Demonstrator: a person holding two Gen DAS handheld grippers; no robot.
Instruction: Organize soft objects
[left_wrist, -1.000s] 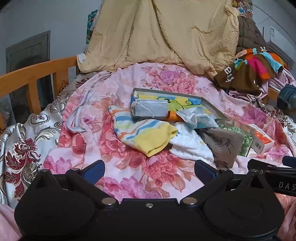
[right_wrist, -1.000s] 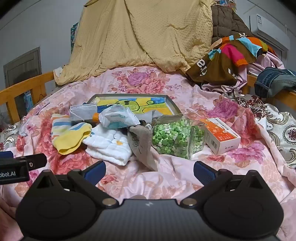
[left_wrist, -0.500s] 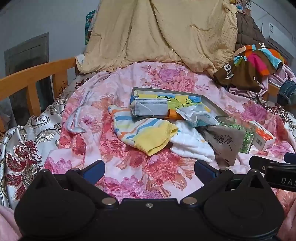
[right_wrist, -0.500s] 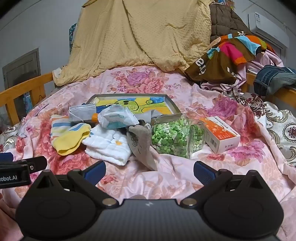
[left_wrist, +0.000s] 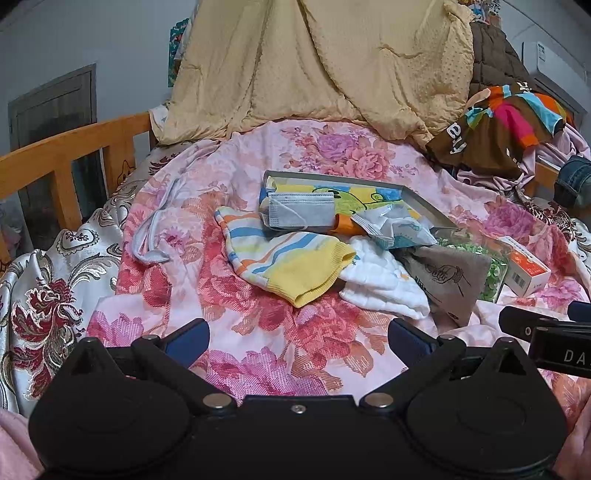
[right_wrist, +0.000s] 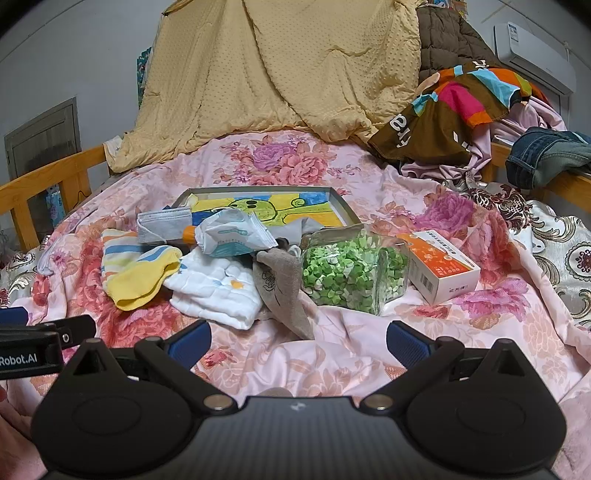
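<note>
A heap of soft things lies mid-bed on the floral sheet: a striped yellow sock (left_wrist: 291, 258) (right_wrist: 138, 267), a white folded cloth (left_wrist: 382, 280) (right_wrist: 218, 290), a grey pouch (left_wrist: 448, 277) (right_wrist: 284, 291), a grey face mask (left_wrist: 301, 214) (right_wrist: 164, 229) and a wrapped mask packet (left_wrist: 397, 227) (right_wrist: 232, 236). Behind them sits a shallow metal tray (left_wrist: 424, 205) (right_wrist: 341, 206) with a cartoon print. My left gripper (left_wrist: 297, 338) hovers open in front of the sock. My right gripper (right_wrist: 299, 338) is open too, short of the pouch, holding nothing.
A clear bag of green bits (right_wrist: 347, 273) and an orange-white box (right_wrist: 441, 269) lie right of the heap. A yellow quilt (right_wrist: 280, 70) and piled clothes (right_wrist: 458, 107) fill the back. A wooden rail (left_wrist: 66, 158) runs along the left. A loose mask (left_wrist: 155, 229) lies at left.
Both views have shifted only slightly; the heap sits a touch further left in the right wrist view. Nothing was taken hold of or moved.
</note>
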